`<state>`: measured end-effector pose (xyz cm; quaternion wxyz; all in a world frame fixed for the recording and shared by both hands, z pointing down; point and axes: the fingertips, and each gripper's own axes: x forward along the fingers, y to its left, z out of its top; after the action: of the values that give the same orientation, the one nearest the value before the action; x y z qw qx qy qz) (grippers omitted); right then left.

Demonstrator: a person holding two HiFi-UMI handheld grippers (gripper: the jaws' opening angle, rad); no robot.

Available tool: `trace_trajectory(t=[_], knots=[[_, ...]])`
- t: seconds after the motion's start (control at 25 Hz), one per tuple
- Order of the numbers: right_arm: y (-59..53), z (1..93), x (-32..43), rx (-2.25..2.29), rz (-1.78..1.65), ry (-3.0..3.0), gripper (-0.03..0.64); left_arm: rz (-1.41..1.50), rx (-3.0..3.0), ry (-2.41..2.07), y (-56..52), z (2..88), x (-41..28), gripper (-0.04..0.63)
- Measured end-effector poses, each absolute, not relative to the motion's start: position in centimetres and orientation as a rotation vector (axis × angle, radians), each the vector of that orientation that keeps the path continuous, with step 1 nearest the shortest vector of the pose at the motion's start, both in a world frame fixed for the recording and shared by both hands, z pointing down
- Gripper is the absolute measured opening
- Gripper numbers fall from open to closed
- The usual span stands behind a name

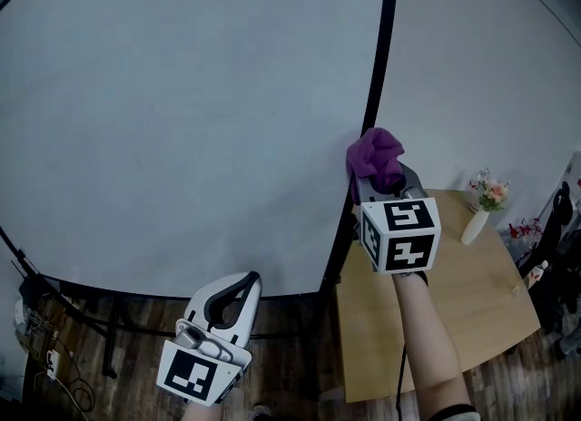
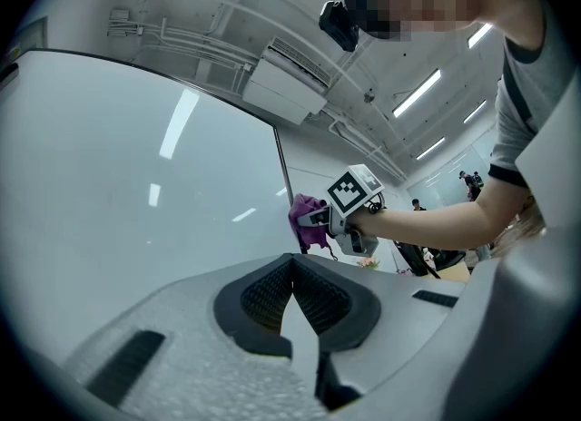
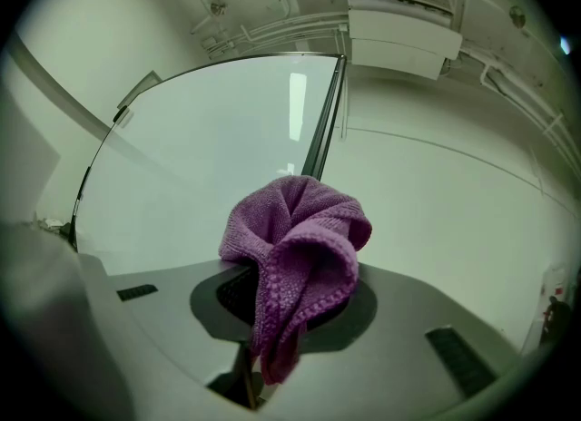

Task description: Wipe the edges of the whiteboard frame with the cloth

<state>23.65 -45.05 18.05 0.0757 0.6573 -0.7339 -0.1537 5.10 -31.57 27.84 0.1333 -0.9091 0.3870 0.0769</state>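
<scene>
Grips a bunched purple cloth (image 1: 375, 150) in the right tongs (image 1: 379, 177), clamped on its lower folds, with the rest spilling up and over the tips. Holds that cloth at about 3 o'clock in the head view, lying over the black frame (image 1: 380, 56) at the right-hand vertical edge of the whiteboard (image 1: 182, 111). Cannot tell for sure whether pressed onto the frame or just beside it. Points the right tongs toward 12 o'clock, along that edge.

Carries the left tongs (image 1: 247, 279) low at 7 o'clock, well apart from the cloth and near the board's lower edge. Aims them toward 1 o'clock, tips pressed together with nothing between.

Shows a wooden table (image 1: 454, 319) at 4 o'clock, just right of the frame, under the right forearm. Bears a white vase (image 1: 475, 226) of flowers near its far edge, at 3 o'clock from the right tongs. Shows wood floor (image 1: 91, 365) at 8 o'clock, beneath the board.
</scene>
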Motion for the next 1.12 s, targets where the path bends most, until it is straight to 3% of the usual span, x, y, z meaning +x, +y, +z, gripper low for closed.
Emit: trace_trajectory(t=[1.12], knots=[[-45.4, 26.1, 22.6, 1.921, -0.238, -2.119, 0.075, 0.260, -2.606, 1.097, -31.5, 27.4, 3.4, 0.017]])
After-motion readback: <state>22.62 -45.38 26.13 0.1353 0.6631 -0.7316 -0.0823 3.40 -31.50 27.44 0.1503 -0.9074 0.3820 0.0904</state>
